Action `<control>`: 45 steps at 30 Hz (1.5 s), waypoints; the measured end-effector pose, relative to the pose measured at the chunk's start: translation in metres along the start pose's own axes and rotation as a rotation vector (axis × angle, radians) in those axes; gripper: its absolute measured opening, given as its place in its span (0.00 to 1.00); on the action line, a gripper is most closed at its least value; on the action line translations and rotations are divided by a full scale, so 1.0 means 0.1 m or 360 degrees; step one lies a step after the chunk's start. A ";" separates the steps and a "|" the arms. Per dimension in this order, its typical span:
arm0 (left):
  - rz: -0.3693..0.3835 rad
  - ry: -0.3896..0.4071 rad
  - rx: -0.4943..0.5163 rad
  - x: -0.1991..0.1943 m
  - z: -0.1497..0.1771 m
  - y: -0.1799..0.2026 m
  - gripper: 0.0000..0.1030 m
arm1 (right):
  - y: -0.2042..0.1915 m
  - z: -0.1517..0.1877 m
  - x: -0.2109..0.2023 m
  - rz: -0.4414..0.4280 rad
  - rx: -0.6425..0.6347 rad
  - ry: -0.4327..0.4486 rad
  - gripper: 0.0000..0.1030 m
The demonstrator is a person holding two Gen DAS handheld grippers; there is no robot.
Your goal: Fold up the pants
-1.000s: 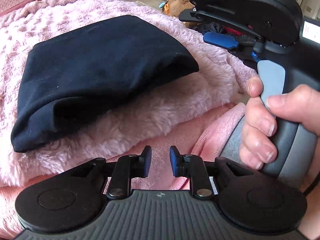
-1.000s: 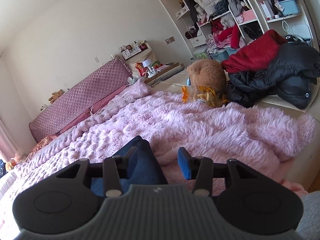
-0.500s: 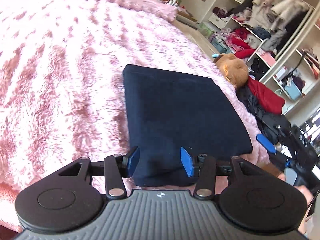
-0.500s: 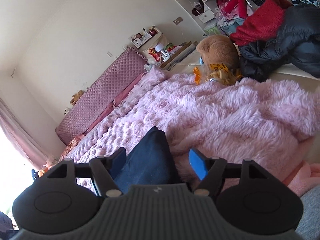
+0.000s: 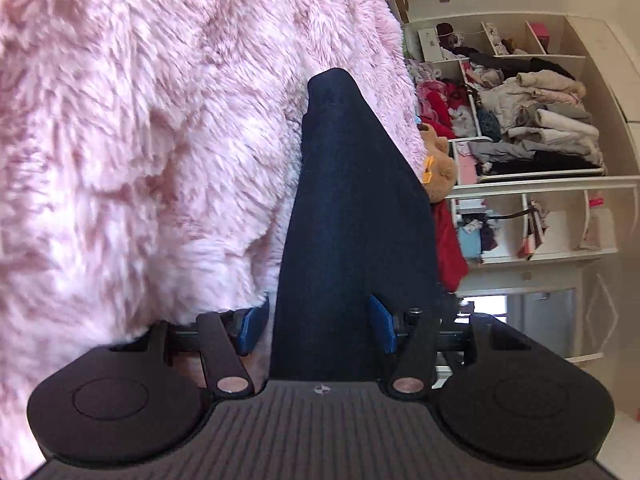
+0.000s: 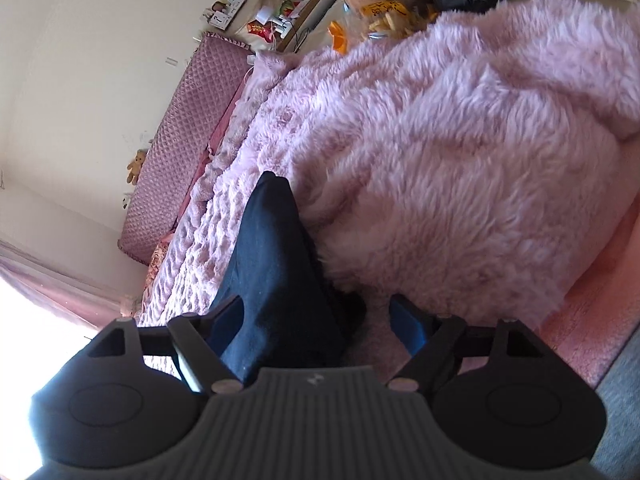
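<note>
Both grippers, the left (image 5: pixel 316 324) and the right (image 6: pixel 320 320), have just been opening and straddle, without pinching, the folded dark pants (image 5: pixel 352 208) on the pink blanket (image 5: pixel 140 140) (probably to grip its edges).

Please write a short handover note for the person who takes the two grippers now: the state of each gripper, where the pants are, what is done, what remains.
Left gripper: jaws have just been opening; folded edge of the dark pants lies between the pads, with gaps on both sides.
Right gripper: jaws have just been opening, now wide; pants between them, far pad clearly off the cloth.
Pants: compact folded bundle on the pink fluffy blanket.
Done: the folds appear complete.
Left: probably only to lift or straighten the bundle.
</note>
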State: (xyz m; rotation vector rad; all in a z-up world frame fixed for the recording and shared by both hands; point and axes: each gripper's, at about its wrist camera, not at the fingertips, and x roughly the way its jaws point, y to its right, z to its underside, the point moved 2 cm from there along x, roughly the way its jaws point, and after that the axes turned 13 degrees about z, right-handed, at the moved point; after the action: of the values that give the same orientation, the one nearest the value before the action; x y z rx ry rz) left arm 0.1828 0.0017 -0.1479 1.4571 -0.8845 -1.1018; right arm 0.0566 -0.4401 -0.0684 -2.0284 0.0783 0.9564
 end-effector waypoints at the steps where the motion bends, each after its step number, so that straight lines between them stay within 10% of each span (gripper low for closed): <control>1: 0.0081 -0.0006 -0.0068 0.05 -0.06 -0.07 0.61 | 0.02 -0.01 0.02 -0.0019 0.0021 -0.0011 0.77; 7: 0.0403 -0.0055 -0.0499 0.45 -0.39 -0.48 0.58 | 0.24 -0.09 0.14 -0.0158 0.0312 -0.0116 0.78; 11: 0.0257 -0.0137 -0.0608 0.52 -0.42 -0.46 0.31 | 0.40 -0.13 0.19 -0.0263 0.0514 -0.0191 0.78; 15: 0.0199 -0.0156 -0.0600 0.35 -0.35 -0.37 0.27 | 0.46 -0.14 0.15 -0.0375 0.0596 -0.0226 0.78; 19: 0.0121 -0.0210 -0.0679 0.08 -0.32 -0.38 0.27 | 0.34 -0.15 0.00 -0.0364 0.0470 -0.0127 0.78; 23: 0.0040 -0.0172 -0.0521 -0.35 -0.32 -0.35 0.29 | -0.21 -0.10 -0.17 -0.0377 -0.0091 -0.0011 0.78; 29: -0.0012 -0.0160 -0.0257 -0.53 -0.24 -0.32 0.43 | -0.81 0.15 0.43 -0.0479 -0.0526 -0.0533 0.79; 37: 0.0164 -0.0152 -0.0292 -0.38 -0.24 -0.44 0.52 | -0.66 0.05 1.26 -0.0483 -0.0253 -0.1080 0.72; 45: 0.0187 -0.0201 -0.0248 -0.35 -0.25 -0.51 0.52 | -0.91 0.17 1.55 -0.0466 -0.0405 -0.1355 0.76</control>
State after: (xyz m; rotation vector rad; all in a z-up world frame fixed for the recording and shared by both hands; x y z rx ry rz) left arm 0.1940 0.0501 -0.1913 1.2036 -0.9390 -1.1573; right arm 0.1901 -0.3269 -0.1130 -1.6205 -0.8064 1.6016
